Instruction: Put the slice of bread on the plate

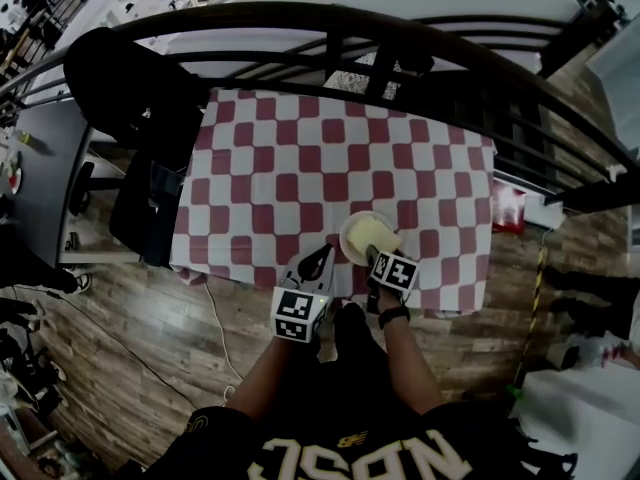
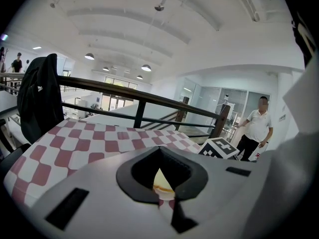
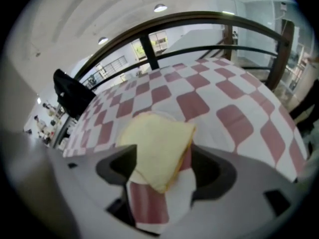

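A pale yellow slice of bread lies on a white plate near the front edge of the checked table. In the right gripper view the bread lies between the jaws, with its near corner hanging past the plate rim. My right gripper points steeply down over it, and its jaws stand wide and open around the slice. My left gripper hovers just left of the plate, shut with nothing in it. Through its jaw opening a sliver of bread shows.
The red and white checked tablecloth covers the table. A dark railing curves behind it. A black jacket hangs at the left end. A person in a white shirt stands beyond the railing. Wooden floor lies below the table's front edge.
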`<state>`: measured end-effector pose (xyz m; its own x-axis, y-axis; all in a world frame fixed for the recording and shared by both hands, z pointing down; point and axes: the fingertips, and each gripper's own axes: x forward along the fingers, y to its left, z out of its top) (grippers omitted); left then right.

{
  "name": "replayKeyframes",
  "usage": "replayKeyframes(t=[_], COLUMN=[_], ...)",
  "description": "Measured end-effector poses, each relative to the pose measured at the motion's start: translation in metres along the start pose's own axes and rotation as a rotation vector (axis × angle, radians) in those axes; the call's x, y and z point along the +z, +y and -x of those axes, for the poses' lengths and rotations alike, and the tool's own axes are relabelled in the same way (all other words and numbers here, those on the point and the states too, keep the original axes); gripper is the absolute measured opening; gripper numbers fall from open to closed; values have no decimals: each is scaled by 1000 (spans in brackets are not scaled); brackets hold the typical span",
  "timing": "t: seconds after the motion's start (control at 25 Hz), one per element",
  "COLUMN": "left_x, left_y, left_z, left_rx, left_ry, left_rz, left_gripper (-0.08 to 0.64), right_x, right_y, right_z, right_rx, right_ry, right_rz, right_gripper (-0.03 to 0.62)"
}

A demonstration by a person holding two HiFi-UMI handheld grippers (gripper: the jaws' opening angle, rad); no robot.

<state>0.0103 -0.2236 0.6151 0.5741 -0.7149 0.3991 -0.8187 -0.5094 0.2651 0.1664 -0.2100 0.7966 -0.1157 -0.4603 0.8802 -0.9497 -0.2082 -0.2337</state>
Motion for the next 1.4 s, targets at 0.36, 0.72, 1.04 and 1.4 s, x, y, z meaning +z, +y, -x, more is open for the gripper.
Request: replayKeyframes(t=[0.36,0.72,1.04,1.4], left_x=[19,56,99,145], left_y=[-15,-19,-15,-24], left_z=[-6,6,20,42], left_rx=[-43,-47,-34,-42], left_ry=[-30,-103,-194,-302], left_rz=[-30,-42,-92,-139], left_gripper=[18,18,18,18], right_x=[19,65,120,150], right_y=[-15,44,105,140], right_z=[40,124,216,291], right_rx=[-16,285,344,364], right_ry=[-97,-361,-651,-866], right_rz=[66,72,254,378], right_gripper=[368,327,123,24])
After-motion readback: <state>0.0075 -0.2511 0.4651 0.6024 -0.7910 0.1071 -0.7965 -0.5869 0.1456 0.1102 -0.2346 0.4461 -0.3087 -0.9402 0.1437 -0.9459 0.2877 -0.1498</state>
